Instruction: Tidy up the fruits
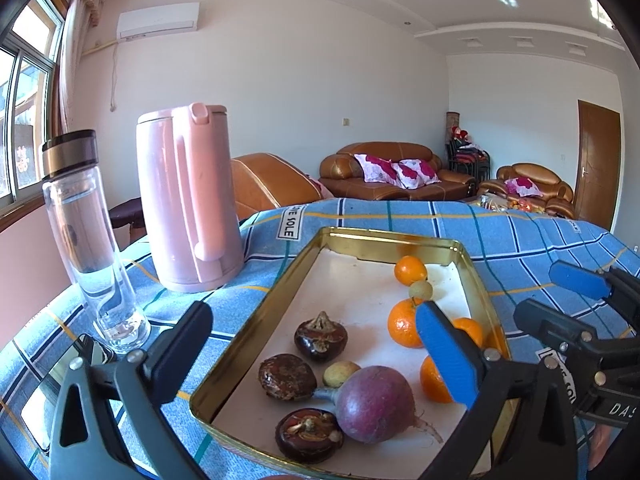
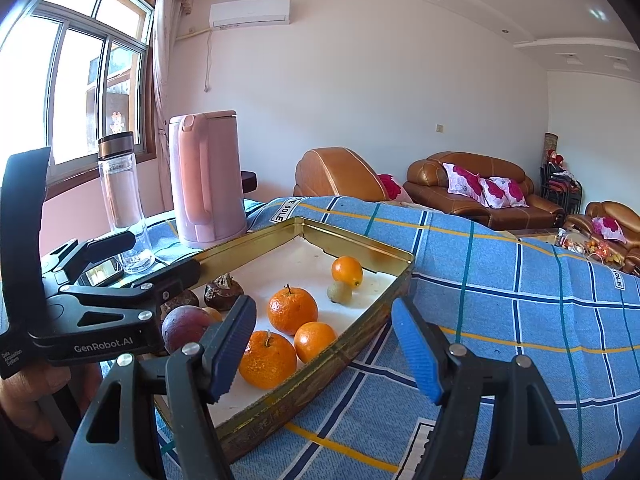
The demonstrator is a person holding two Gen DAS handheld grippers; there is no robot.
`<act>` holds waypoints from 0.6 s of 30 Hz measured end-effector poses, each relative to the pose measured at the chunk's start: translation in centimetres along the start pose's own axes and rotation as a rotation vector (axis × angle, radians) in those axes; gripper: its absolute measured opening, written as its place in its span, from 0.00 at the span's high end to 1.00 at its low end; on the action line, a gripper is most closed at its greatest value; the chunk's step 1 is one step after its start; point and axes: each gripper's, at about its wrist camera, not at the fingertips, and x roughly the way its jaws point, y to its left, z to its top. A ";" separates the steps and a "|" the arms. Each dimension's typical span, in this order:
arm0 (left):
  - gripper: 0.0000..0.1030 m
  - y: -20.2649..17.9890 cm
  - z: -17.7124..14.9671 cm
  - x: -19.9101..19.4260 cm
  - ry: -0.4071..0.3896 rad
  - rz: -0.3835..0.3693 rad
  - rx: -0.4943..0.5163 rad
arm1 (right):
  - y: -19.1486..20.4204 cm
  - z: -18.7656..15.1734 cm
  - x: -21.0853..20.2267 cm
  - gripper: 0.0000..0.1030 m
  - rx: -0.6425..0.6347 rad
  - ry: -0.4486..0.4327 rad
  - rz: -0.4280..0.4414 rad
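Your left gripper [image 1: 320, 356] stands wide open over the tin [image 1: 256, 304], holding nothing; its blue pad [image 1: 446, 354] covers part of two oranges [image 1: 404, 322]. Your right gripper [image 2: 324, 344] is also open and empty, straddling the tin's rim. From the right, the left gripper hides most of the purple fruit [image 2: 182, 326] and the chestnuts [image 1: 320, 336].

Open left claw [image 1: 316, 354] over gold tin [image 1: 304, 256], oranges [image 1: 404, 322], dark, perhaps chestnut-like bulbs [image 1: 320, 336], purple radish [image 1: 374, 404], pink kettle [image 1: 186, 200]
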 end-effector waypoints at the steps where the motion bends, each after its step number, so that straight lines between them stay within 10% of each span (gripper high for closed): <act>1: 0.00 -0.1 0.0 0.0 0.003 0.000 0.003 | 0.0 0.0 0.0 0.30 -0.001 0.000 -0.001; 18: 0.00 0.1 -0.1 0.2 0.017 -0.009 -0.009 | 0.0 -0.2 0.1 0.30 -0.002 0.007 -0.011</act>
